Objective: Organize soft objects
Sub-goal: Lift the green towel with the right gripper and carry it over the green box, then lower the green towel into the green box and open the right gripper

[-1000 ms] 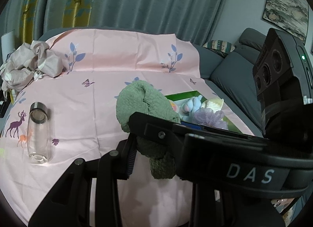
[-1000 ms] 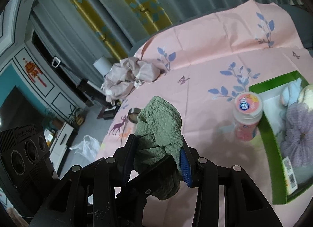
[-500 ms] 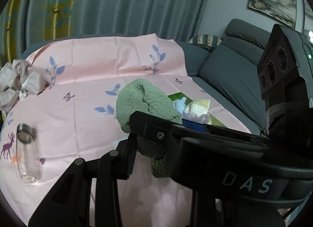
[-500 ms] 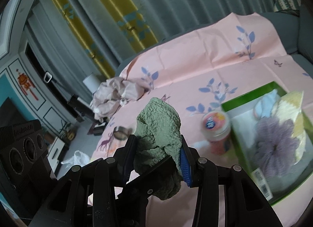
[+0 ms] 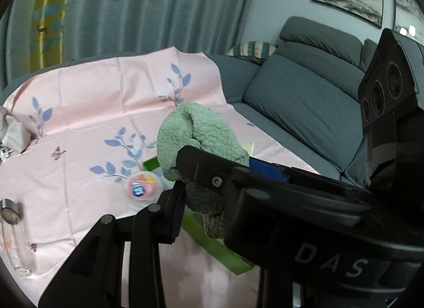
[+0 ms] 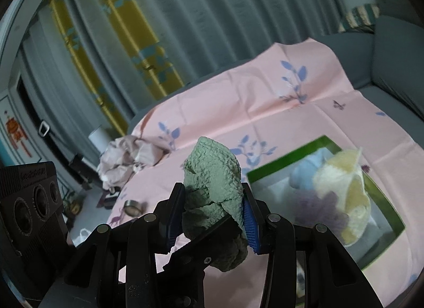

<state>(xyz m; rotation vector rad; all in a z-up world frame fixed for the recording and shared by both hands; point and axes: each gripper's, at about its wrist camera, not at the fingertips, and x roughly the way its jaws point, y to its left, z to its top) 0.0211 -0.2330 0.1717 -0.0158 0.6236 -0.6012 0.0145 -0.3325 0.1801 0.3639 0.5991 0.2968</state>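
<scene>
A fuzzy sage-green cloth (image 5: 196,135) hangs bunched in the air, pinched from two sides. My left gripper (image 5: 209,202) is shut on its lower part; only one blue-padded finger (image 5: 176,209) shows, and a right-gripper finger (image 5: 212,172) crosses in front. In the right wrist view my right gripper (image 6: 212,212) is shut on the green cloth (image 6: 214,175), both blue pads pressing its sides. A green-rimmed box (image 6: 286,159) lies just right of the cloth and holds a blue soft toy (image 6: 307,172), a cream one (image 6: 344,183) and a purple puff (image 6: 323,207).
A pink-lidded jar (image 5: 143,186) stands beside the box rim (image 5: 212,244). A glass bottle (image 5: 13,233) lies at the left edge of the pink sheet (image 5: 92,111). A crumpled pink cloth (image 6: 127,156) sits at the far left. A grey sofa (image 5: 304,101) borders the right.
Both grippers have carried the green cloth to the right, toward the green box. The box now sits closer under the cloth, and the jar has dropped out of the right view.
</scene>
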